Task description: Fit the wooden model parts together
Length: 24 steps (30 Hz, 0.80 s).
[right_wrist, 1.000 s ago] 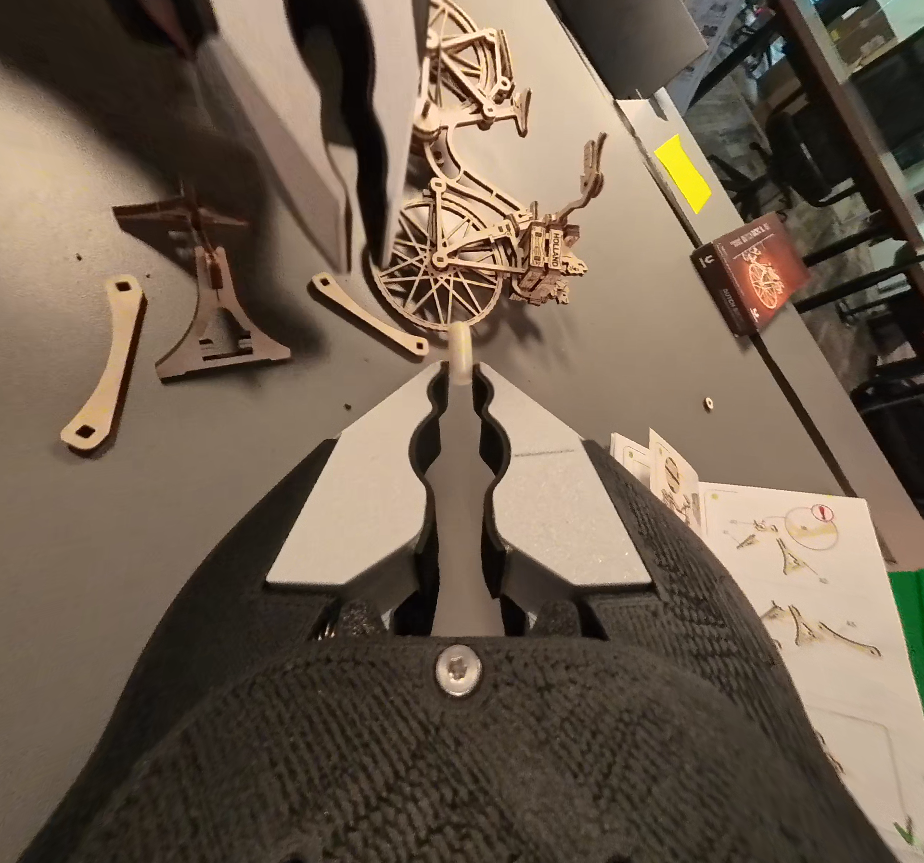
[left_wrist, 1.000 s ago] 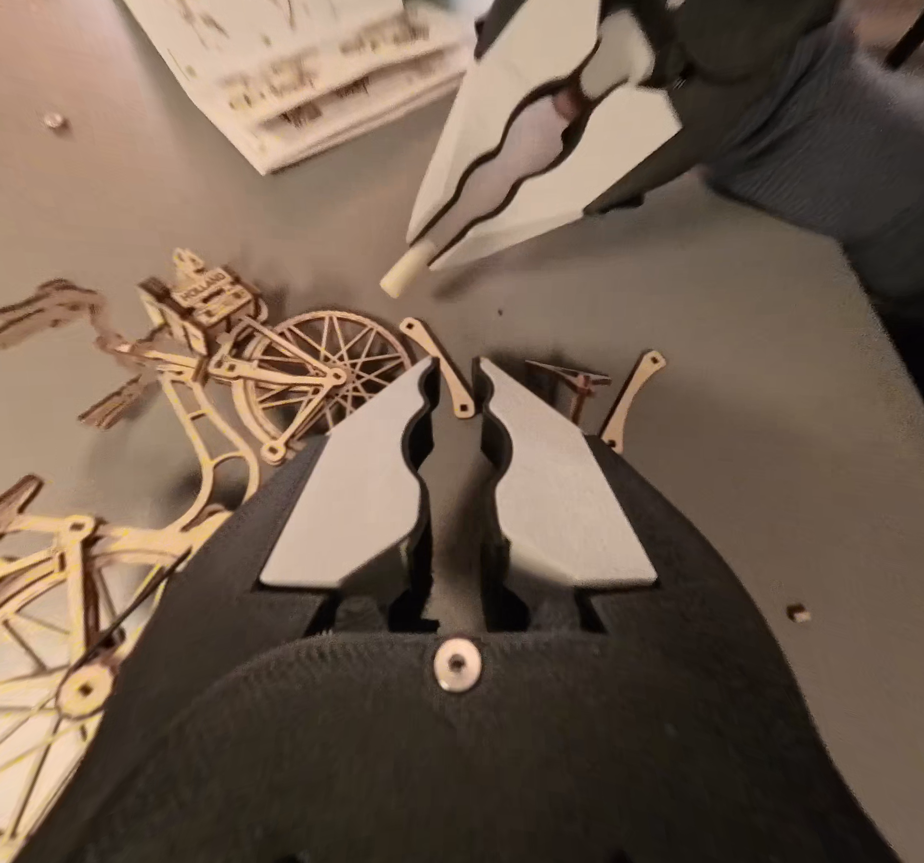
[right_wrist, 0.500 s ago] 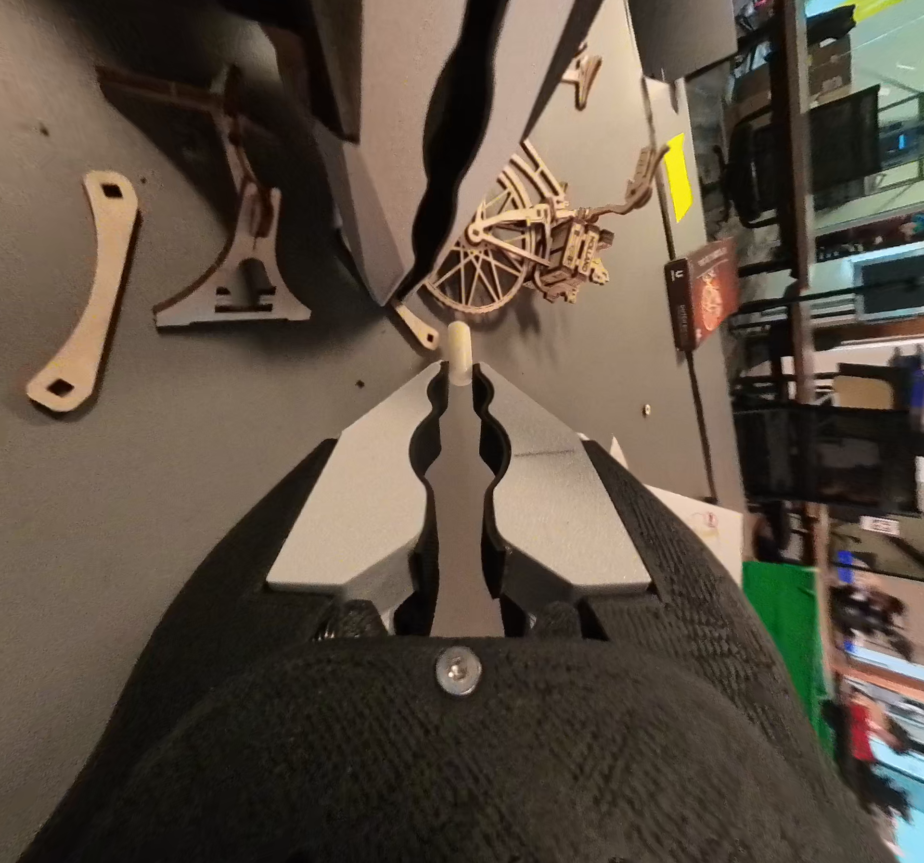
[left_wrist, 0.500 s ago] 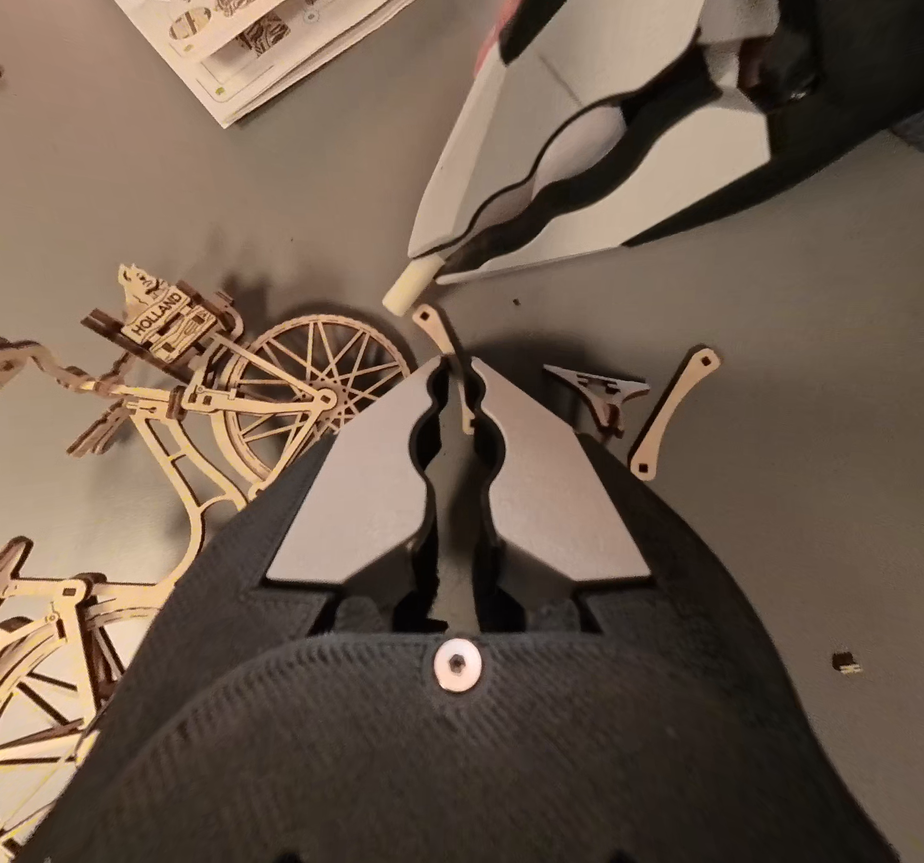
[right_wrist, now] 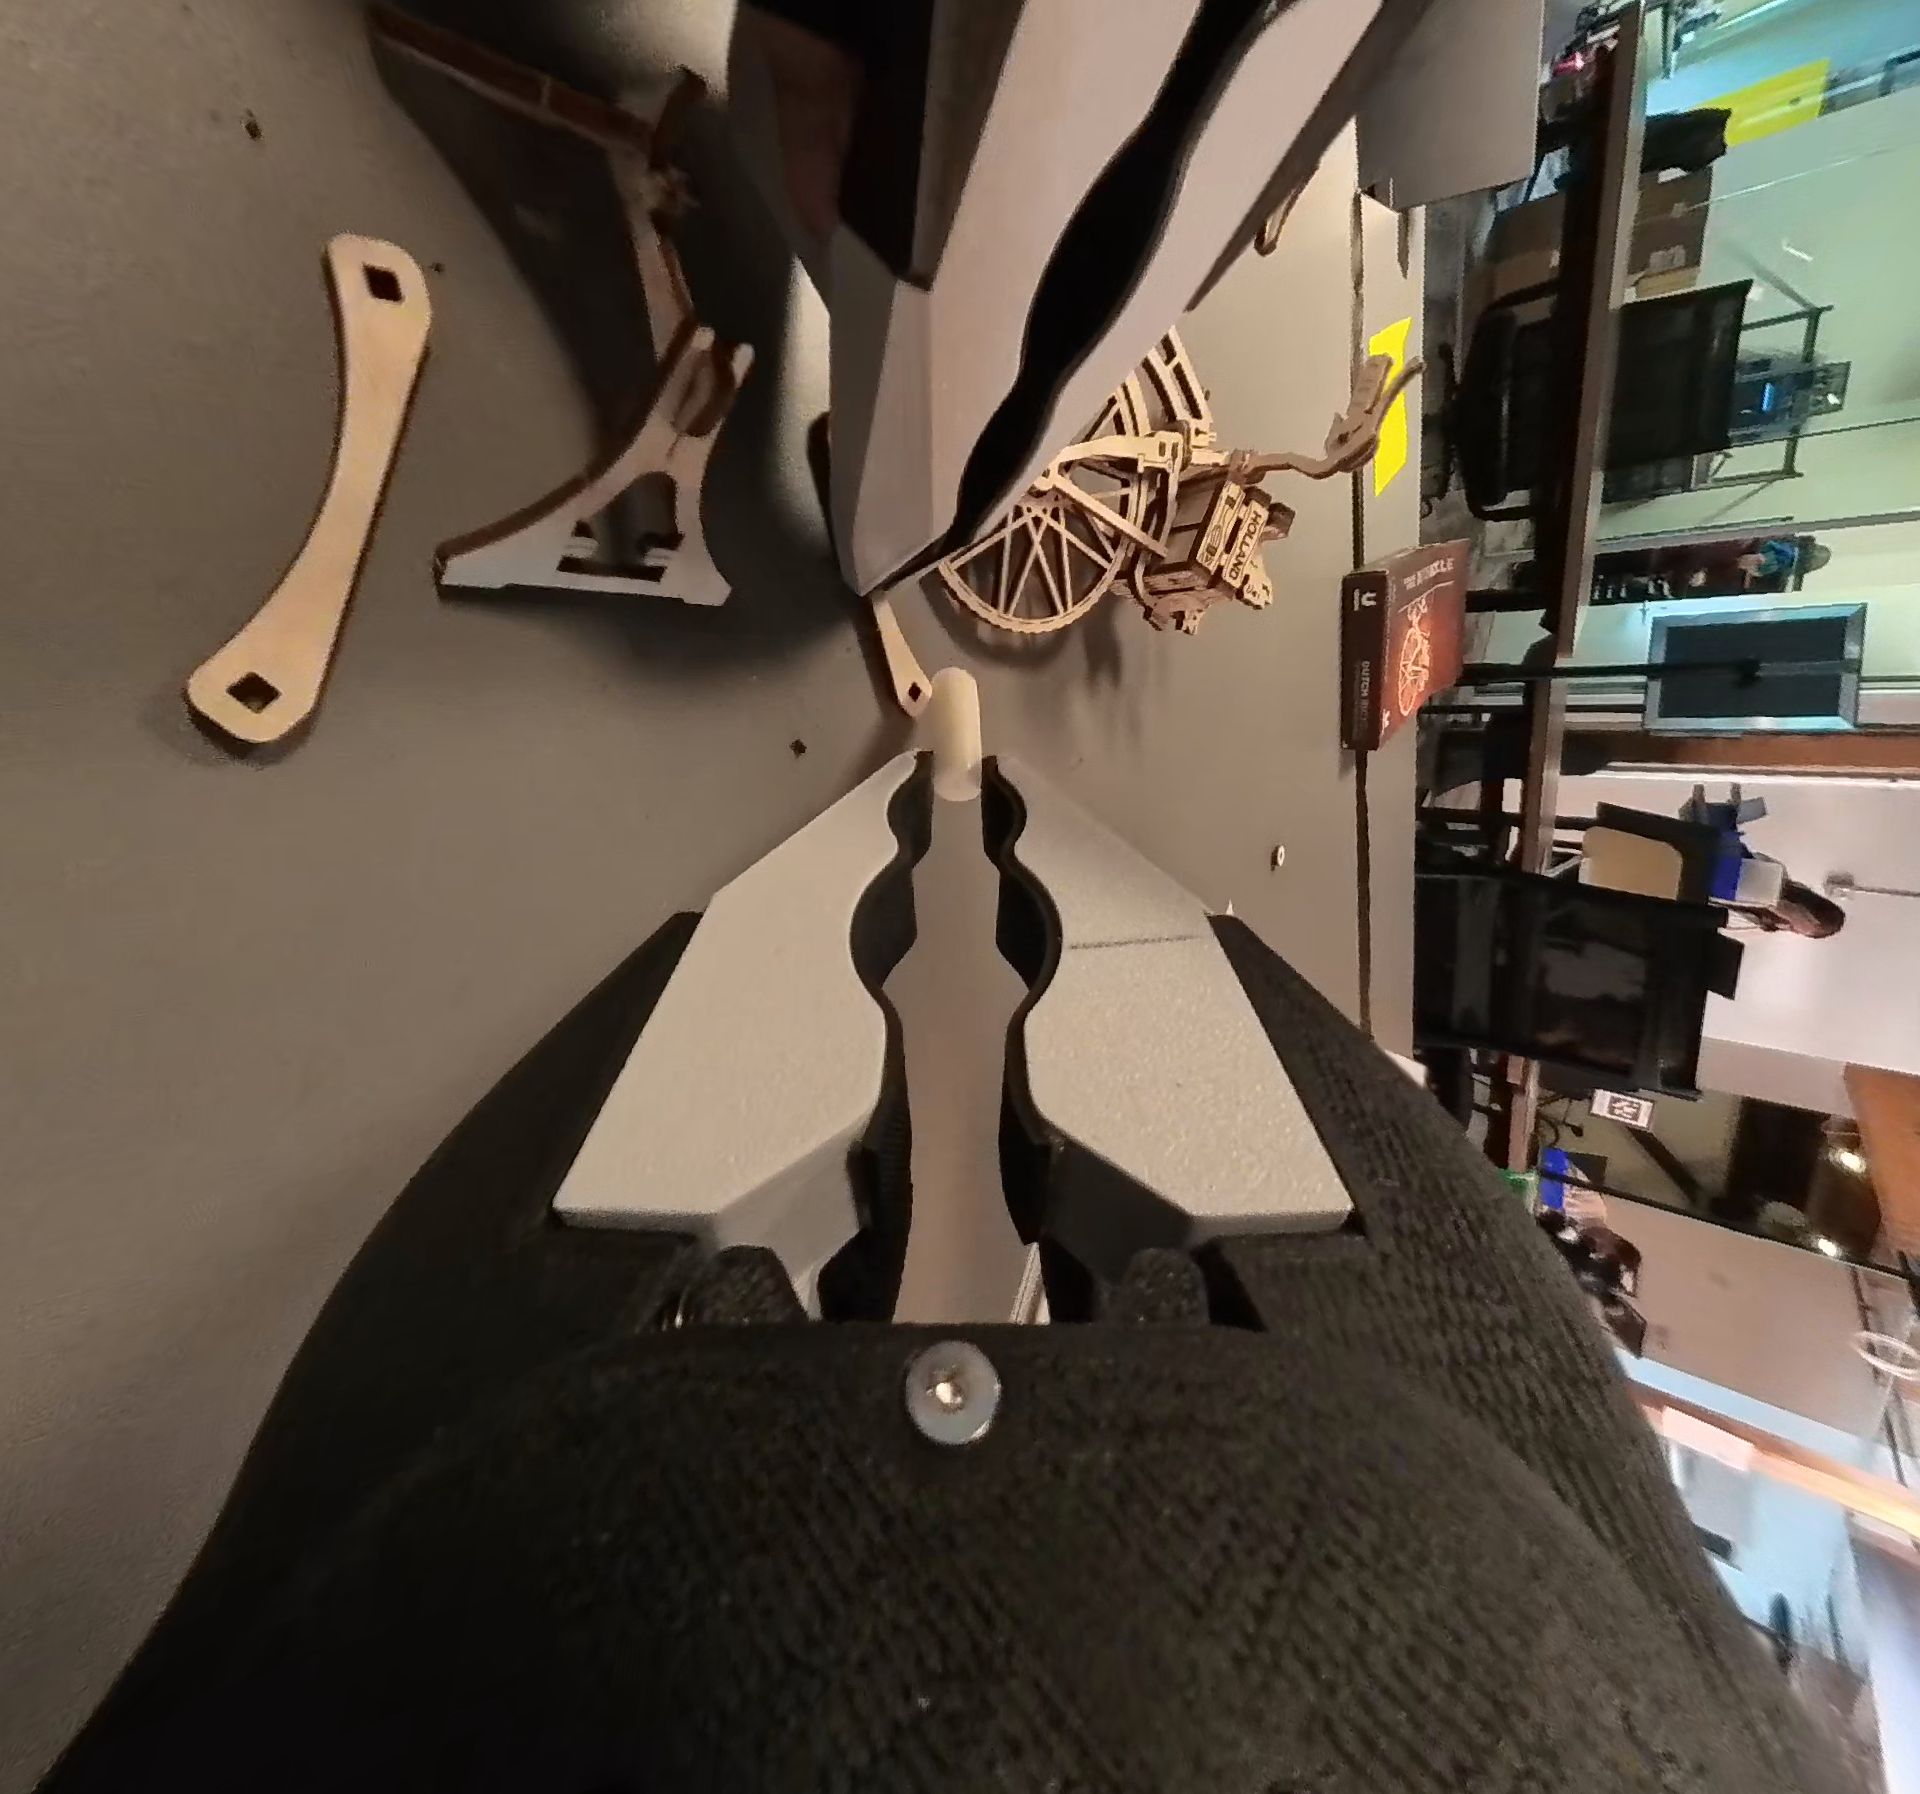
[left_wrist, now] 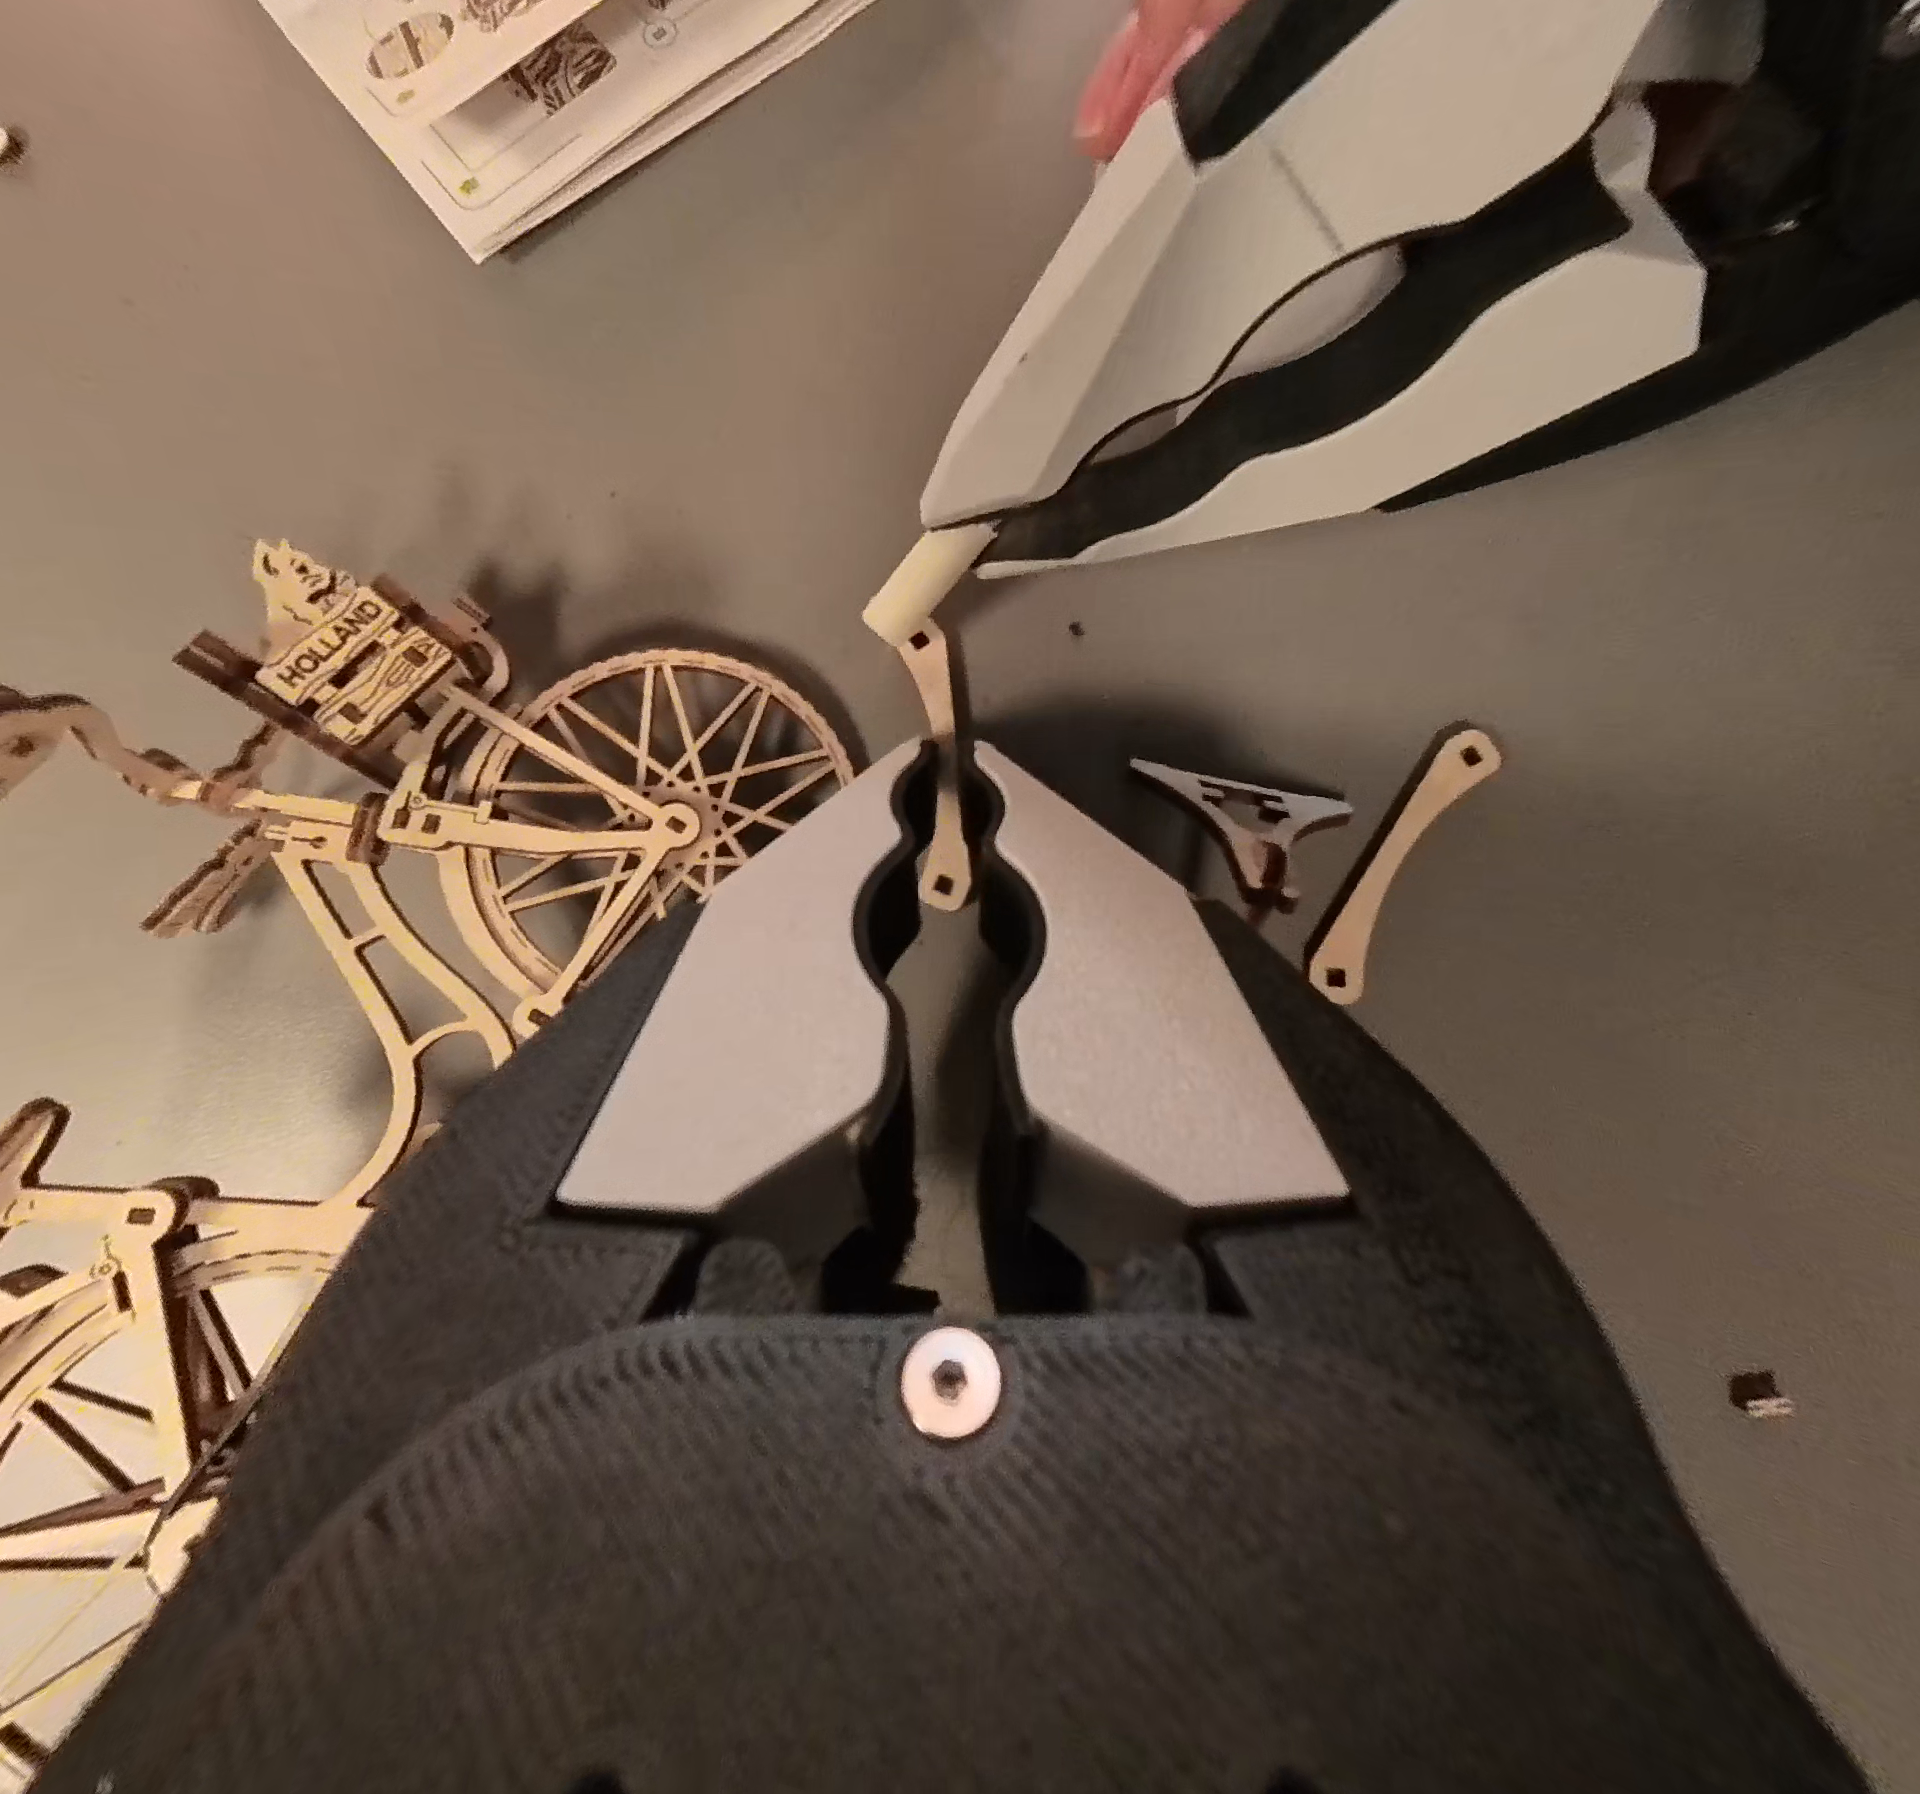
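Since a second ago, moved in: left hand-held gripper now closed on thin curved pale wooden strip at centre frame, lifted off grey counter, long axis running up-frame toward cream peg. Peg pinched in right hand-held gripper, entering from upper right, tip just beside strip's square end hole. Wooden bicycle model lying left, apart.

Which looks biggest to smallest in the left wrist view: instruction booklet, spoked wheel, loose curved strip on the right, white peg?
1. instruction booklet, cropped by the frame edge
2. spoked wheel, partly hidden by the left gripper's fingers
3. loose curved strip
4. white peg

Apparent size only; the wide-angle lens distorts.
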{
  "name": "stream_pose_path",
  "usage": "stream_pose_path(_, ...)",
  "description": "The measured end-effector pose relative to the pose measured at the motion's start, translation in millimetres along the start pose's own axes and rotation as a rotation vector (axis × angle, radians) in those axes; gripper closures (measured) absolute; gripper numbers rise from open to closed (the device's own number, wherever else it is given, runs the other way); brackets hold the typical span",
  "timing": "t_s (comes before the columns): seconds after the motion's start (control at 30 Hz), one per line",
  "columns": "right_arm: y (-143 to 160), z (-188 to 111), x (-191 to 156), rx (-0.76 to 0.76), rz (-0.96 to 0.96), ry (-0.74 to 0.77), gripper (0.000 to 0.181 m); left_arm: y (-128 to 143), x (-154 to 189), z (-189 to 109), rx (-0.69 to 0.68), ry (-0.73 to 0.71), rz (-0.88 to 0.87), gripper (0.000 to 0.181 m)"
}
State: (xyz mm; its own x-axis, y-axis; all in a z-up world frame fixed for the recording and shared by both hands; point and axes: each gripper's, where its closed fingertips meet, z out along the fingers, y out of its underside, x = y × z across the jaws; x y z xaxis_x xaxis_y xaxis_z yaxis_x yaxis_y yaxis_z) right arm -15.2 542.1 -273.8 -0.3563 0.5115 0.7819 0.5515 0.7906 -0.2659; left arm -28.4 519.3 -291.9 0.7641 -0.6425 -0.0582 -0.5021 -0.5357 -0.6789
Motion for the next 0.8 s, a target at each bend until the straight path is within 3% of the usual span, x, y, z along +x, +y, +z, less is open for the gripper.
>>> stream_pose_path(0.57,-1.1,-3.4,-4.9,0.013,-0.011,-0.013,0.174,0.0,0.1,-0.1,0.02,0.029,-0.04,0.178)
stream_pose_path(0.7,9.9,1.2,-4.2,-0.053,-0.012,-0.006,0.174,-0.1,0.0,0.0,0.021,0.027,-0.038,0.178)
stream_pose_path(0.8,-1.4,-1.3,-3.8,0.011,0.0,-0.004,0.174,-0.2,-0.1,0.0,0.025,0.03,-0.041,0.178)
